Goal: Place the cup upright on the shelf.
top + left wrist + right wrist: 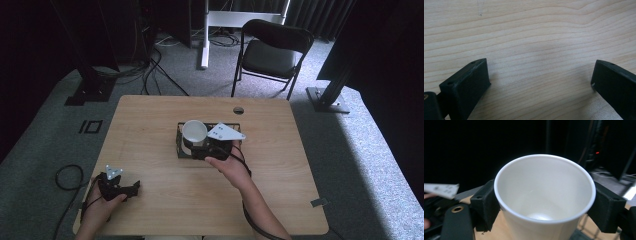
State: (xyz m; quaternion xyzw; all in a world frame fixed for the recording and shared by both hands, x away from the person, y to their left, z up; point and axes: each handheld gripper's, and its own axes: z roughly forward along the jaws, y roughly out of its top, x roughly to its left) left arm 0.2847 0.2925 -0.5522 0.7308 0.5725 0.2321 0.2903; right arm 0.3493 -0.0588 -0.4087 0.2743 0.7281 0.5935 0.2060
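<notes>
The white round paper cup is sitting upright and empty between the fingers of the right gripper, which are pinching its wall on both sides, above a black wire rack. The left gripper is resting with jaws spread, holding nothing.

My left gripper: black body, small grey three-cornered plate, black cable looping off the table edge | my right gripper: black, larger pale plate with dark screw dots, brass-ringed hole, screw holes in blocky jaws | forearms bare, no sleeves
</notes>
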